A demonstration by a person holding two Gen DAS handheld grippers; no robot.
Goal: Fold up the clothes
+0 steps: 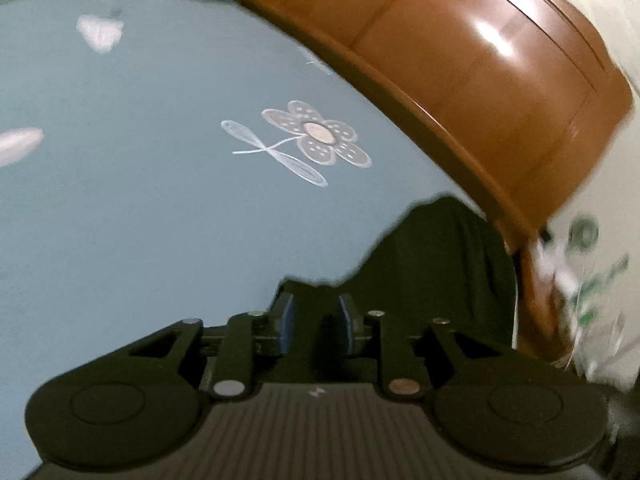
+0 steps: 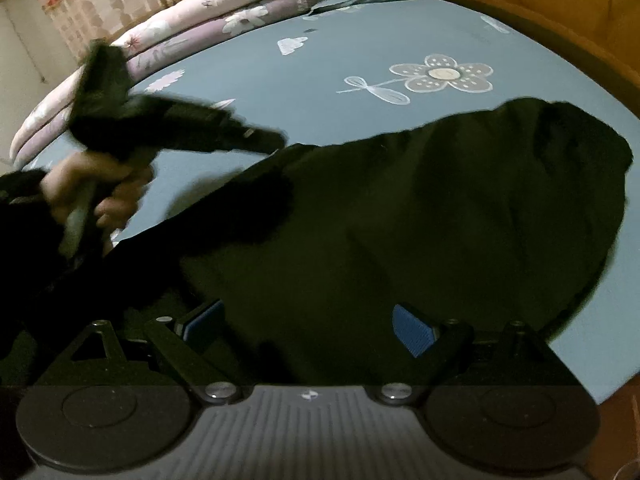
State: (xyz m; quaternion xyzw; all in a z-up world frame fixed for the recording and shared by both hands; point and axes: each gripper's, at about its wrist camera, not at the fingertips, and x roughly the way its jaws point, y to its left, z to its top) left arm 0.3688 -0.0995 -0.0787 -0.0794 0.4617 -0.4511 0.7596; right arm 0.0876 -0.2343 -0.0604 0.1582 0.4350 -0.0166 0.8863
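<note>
Right claw (image 2: 308,330) spread wide, grasping nothing, poised over the near part of the dark garment (image 2: 420,220). Left claw (image 1: 316,322) parted a little, nothing pinched between its pads (image 1: 286,320), fabric lying just beyond the tips; seen from the right wrist blurred at the garment's left edge, gripped by a hand (image 2: 96,188). Garment heaped and rumpled on the blue bedsheet (image 1: 120,160), just below the printed flower (image 2: 442,74), near the wooden bed frame (image 1: 460,80). No clean crease or stacked layer visible: folding judged barely begun, spreading flat and every fold probably left.
</note>
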